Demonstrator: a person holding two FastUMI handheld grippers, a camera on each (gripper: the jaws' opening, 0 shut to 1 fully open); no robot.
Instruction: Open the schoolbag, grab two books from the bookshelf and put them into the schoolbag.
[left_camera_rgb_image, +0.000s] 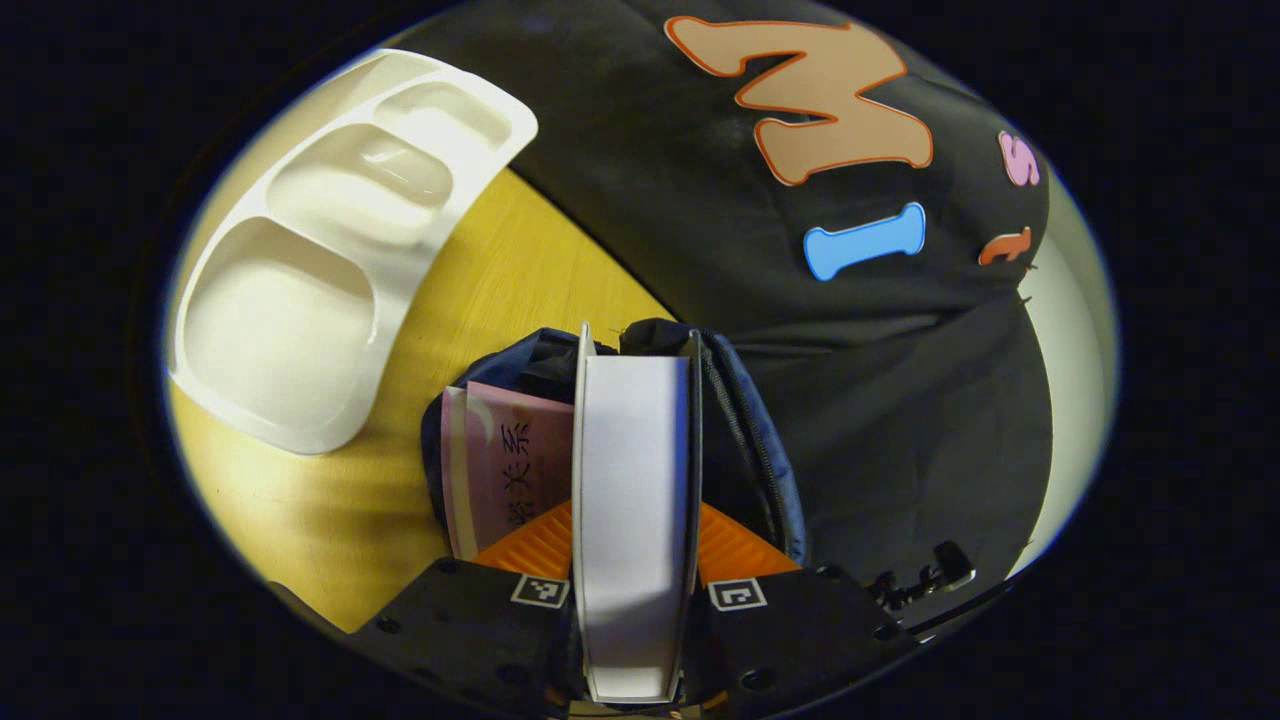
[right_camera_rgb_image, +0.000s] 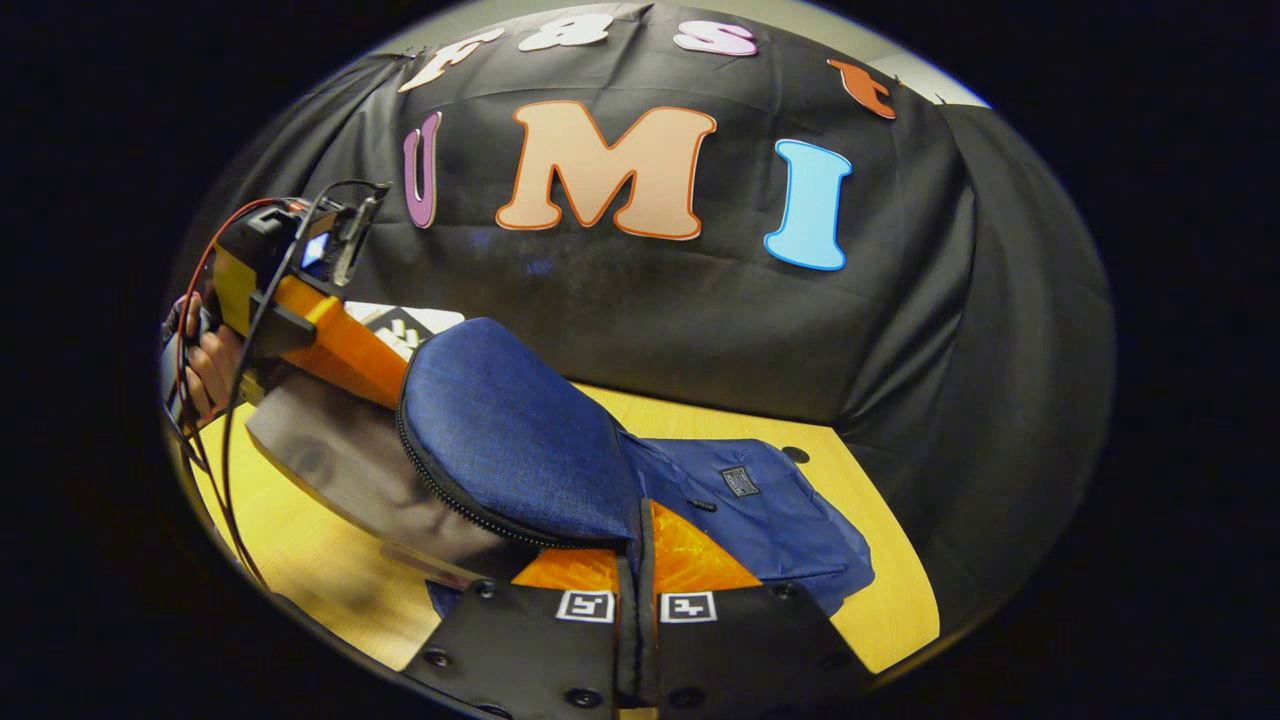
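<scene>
left gripper (left_camera_rgb_image: 634, 560) is clenched on a book (left_camera_rgb_image: 632, 500), fingers pressing its two covers, page edge facing the camera and the far end already over the mouth of the schoolbag (left_camera_rgb_image: 745, 420). a pink-covered book (left_camera_rgb_image: 505, 470) sits inside the opening, just beside the held one on its left. right gripper (right_camera_rgb_image: 636, 590) is pinched on the bag's flap (right_camera_rgb_image: 510, 440), holding it lifted so the mouth stays wide; in the right gripper view the left gripper (right_camera_rgb_image: 300, 310), with a hand behind it, comes in from the far side of the flap. a white compartment tray (left_camera_rgb_image: 330, 250) lies on the wooden table (left_camera_rgb_image: 480, 290), apart from the bag. to my eye the thing to do is keep the flap up and taut, slide the book straight down alongside the pink one, keep it clear of the zipper edge, and let go only once it rests deep inside.
</scene>
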